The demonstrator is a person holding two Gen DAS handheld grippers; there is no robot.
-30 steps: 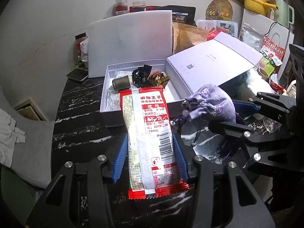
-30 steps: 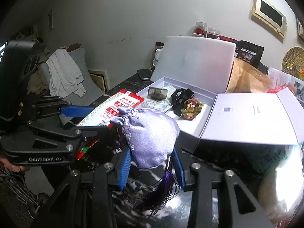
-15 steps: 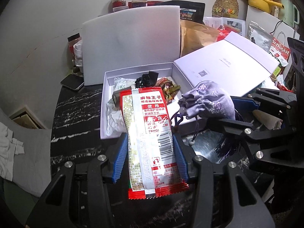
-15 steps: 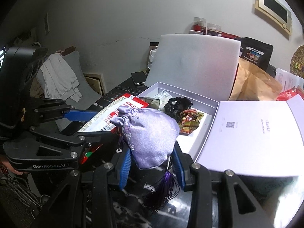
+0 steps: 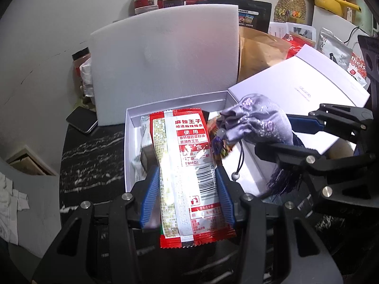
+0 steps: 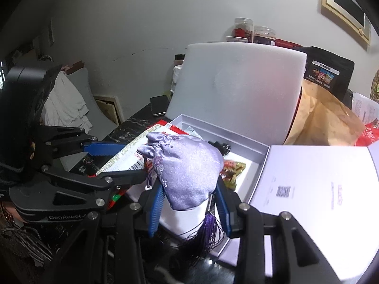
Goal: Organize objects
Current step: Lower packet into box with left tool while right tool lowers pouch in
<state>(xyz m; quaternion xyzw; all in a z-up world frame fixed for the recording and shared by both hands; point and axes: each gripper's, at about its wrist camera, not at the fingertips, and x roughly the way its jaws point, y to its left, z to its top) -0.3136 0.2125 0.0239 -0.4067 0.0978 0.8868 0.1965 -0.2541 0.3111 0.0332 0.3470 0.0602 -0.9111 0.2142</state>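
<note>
My left gripper (image 5: 187,187) is shut on a red and white snack packet (image 5: 187,165), which hangs over the left half of an open white box (image 5: 176,98). In the right wrist view the same packet (image 6: 132,153) shows at left between the left gripper's (image 6: 116,159) blue pads. My right gripper (image 6: 189,196) is shut on a lilac drawstring pouch (image 6: 187,165) with a purple tassel (image 6: 203,234), held over the box's (image 6: 246,142) near part. The pouch (image 5: 258,123) appears just right of the packet. Small wrapped items (image 6: 233,168) lie inside the box, partly hidden.
A white foam sheet (image 5: 165,59) stands upright behind the box. The box lid (image 5: 300,90) lies open to the right. A phone (image 5: 81,123) rests on the black marble table (image 5: 92,161) at left. A brown paper bag (image 5: 260,49), jars (image 5: 144,0) and packets crowd the back.
Both grippers have moved toward the box with their loads. The packet and pouch, earlier short of the box's near edge, now hang over its inside. Neither grip has changed.
</note>
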